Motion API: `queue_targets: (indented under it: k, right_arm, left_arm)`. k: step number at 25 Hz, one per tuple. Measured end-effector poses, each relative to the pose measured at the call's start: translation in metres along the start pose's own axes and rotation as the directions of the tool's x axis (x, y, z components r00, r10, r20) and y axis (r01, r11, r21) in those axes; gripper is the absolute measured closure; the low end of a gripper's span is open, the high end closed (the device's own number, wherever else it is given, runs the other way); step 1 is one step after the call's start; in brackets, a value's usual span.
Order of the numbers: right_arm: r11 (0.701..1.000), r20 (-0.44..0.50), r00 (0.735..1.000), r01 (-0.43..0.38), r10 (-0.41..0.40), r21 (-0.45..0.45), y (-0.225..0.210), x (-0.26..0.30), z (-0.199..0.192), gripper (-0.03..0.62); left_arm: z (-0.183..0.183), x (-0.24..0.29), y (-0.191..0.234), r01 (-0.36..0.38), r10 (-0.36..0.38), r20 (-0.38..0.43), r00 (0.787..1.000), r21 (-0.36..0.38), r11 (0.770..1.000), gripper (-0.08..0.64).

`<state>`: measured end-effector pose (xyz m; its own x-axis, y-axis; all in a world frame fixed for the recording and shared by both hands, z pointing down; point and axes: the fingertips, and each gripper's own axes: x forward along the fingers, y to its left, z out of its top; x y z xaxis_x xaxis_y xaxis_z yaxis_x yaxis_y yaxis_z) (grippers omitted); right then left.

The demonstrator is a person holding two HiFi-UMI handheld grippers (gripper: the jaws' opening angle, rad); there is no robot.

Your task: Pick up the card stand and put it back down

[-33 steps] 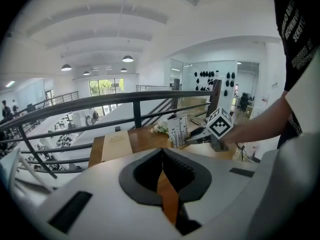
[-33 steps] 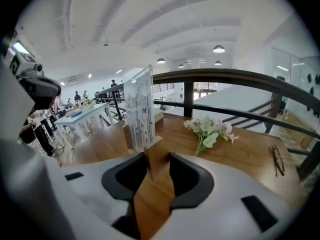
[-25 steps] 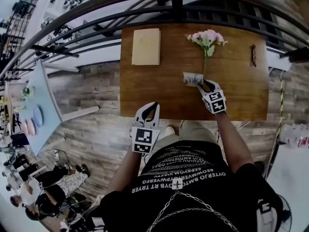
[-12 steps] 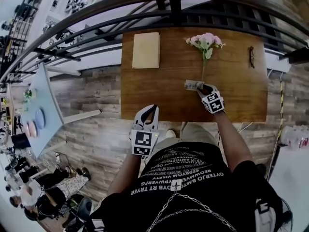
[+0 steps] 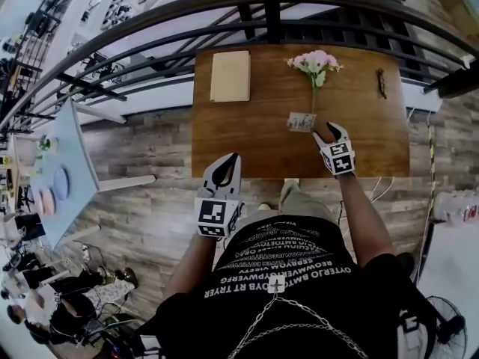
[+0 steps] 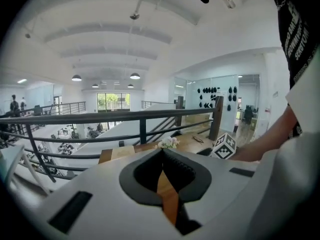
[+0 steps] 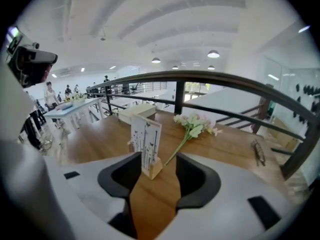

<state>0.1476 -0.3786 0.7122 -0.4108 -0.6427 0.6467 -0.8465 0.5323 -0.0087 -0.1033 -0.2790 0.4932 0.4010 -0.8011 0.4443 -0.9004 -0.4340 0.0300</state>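
head view: card stand [image 5: 301,122] is upright on the table [image 5: 247,140], with flowers [image 5: 314,60] at its 12 o'clock. right gripper [image 5: 331,132] is just beside the stand at its 4 o'clock, angled down at it. left gripper [image 5: 227,164] is over the table's near edge at 7 o'clock, well apart, likely just out of the way.

left gripper view: jaw tips together, nothing in them.

right gripper view: jaws have just been opening and are now wide apart. the stand's [image 7: 146,146] base sits between the tips, pads clear of it. reads as put-down done. backing straight out toward 6 o'clock should avoid tipping it.
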Motion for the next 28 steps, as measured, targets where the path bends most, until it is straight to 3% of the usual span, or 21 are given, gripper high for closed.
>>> queue_targets:
  k: [4,7,12,17,21,28]
  right_arm:
    - [0.988,0.119,0.983,0.148,-0.142,-0.044,0.003,-0.063,0.036,0.483]
    - [0.981,0.18,0.969,0.184,-0.17,-0.065,0.019,-0.099,0.06,0.567]
    - [0.984,0.249,0.961,0.146,-0.116,-0.106,0.073,-0.153,0.1,0.578]
    - [0.978,0.354,0.926,0.18,-0.132,-0.107,0.114,-0.212,0.138,0.578]
    - [0.975,0.376,0.915,0.197,-0.146,-0.101,0.129,-0.245,0.146,0.578]
    - [0.966,0.382,0.909,0.228,-0.168,-0.118,0.128,-0.281,0.146,0.578]
  left_arm:
    - [0.008,-0.02,-0.011,0.072,-0.074,0.029,0.997,0.061,0.996,0.534]
    - [0.021,-0.037,-0.017,0.093,-0.102,0.074,0.992,0.113,0.989,0.534]
    - [0.034,-0.069,-0.019,0.11,-0.128,0.146,0.981,0.123,0.986,0.534]
    - [0.052,-0.107,-0.015,0.058,-0.096,0.249,0.964,0.157,0.986,0.534]
    - [0.047,-0.12,-0.006,0.01,-0.054,0.234,0.971,0.183,0.983,0.533]
    - [0.042,-0.138,-0.023,0.041,-0.08,0.247,0.966,0.162,0.986,0.534]
